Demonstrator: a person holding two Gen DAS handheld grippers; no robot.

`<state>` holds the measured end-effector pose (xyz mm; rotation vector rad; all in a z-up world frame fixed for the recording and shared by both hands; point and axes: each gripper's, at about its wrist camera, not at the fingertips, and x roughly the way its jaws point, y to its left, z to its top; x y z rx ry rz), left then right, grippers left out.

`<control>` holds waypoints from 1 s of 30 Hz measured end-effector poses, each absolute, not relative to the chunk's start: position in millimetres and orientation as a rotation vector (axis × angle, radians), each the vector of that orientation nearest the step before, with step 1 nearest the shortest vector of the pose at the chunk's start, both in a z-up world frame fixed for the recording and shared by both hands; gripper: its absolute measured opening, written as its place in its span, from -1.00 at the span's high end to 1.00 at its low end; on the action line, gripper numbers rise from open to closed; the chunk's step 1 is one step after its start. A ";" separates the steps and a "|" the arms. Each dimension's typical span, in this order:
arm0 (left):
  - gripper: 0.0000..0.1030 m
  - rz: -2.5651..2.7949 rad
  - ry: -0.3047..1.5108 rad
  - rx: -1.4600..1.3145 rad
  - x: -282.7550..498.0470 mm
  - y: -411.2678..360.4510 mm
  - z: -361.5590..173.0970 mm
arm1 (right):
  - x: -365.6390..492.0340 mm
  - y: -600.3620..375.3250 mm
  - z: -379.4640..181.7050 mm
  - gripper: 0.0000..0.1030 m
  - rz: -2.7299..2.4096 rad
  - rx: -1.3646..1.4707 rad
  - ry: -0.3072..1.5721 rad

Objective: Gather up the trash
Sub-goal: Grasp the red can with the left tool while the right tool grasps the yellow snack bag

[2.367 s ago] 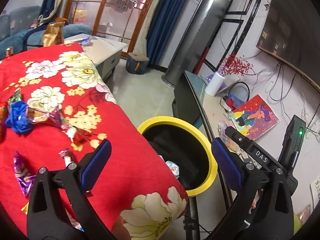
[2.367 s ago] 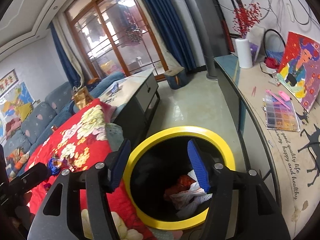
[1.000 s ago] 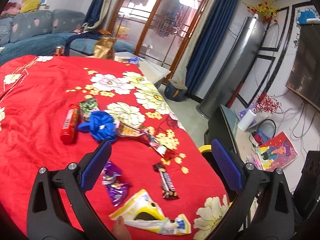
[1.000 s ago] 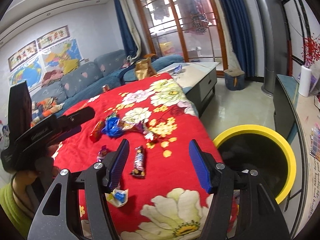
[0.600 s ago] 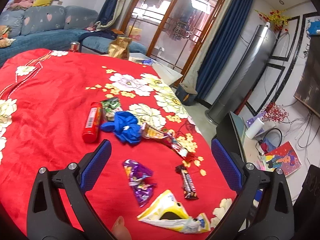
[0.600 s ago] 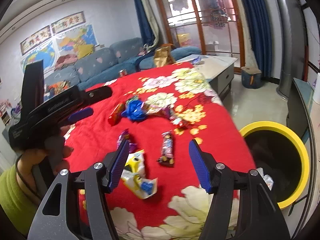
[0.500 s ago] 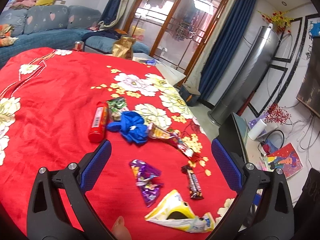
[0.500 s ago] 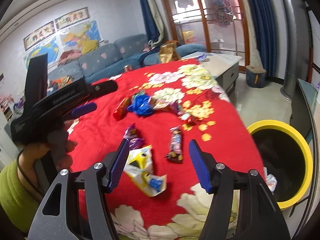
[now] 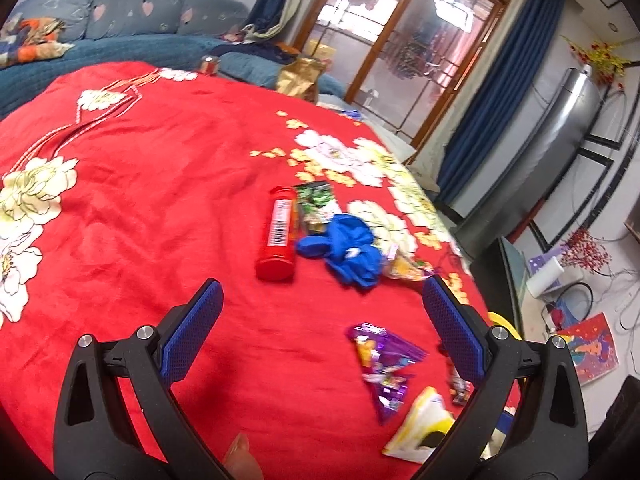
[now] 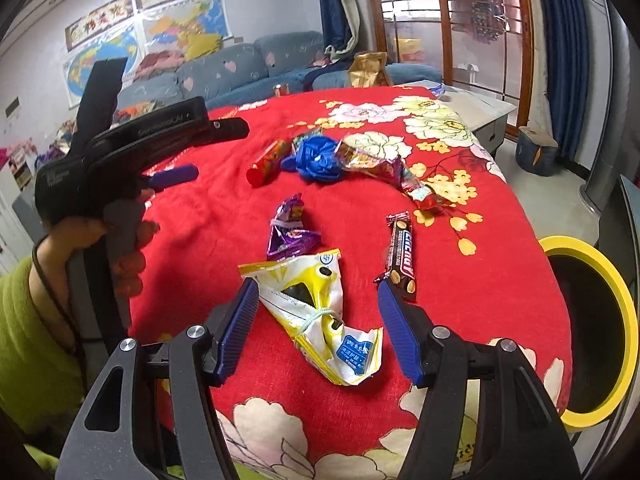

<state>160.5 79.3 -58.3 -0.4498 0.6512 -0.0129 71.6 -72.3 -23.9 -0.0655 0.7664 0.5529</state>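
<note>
The right tool (image 10: 314,312) hung spread apart and empty over the red desk (image 10: 208,216), its pads either side of the yellow wrapper (image 10: 316,312) without touching it. The left tool (image 9: 320,320) was also released wide, gripping nothing, above bare cloth near the red tube (image 9: 280,236) and blue wad (image 9: 352,248). A purple wrapper (image 10: 290,230) lay just beyond the yellow one, a chocolate bar (image 10: 402,260) to its right. The yellow-rimmed bin (image 10: 624,320) stood beside the desk's right edge.
</note>
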 end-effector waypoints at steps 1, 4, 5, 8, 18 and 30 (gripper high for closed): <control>-0.76 -0.006 0.658 -0.454 163.1 81.4 -60.4 | 72.6 -70.3 -26.4 -0.16 0.559 -0.075 0.773; -0.58 0.008 0.683 -0.468 171.4 90.1 -67.7 | 75.5 -66.3 -32.1 -0.16 0.562 -0.099 0.784; -0.52 0.011 0.696 -0.475 175.8 93.3 -70.5 | 76.0 -64.4 -34.5 -0.16 0.566 -0.109 0.788; -0.33 0.007 0.717 -0.498 185.2 98.7 -74.8 | 77.3 -60.1 -40.4 -0.16 0.575 -0.128 0.800; 0.06 -0.017 0.789 -0.576 217.3 112.3 -98.2 | 84.4 -53.2 -56.4 -0.16 0.600 -0.142 0.849; 0.14 -0.020 0.815 -0.566 225.4 110.6 -108.8 | 80.8 -49.8 -62.0 0.21 0.584 -0.136 0.850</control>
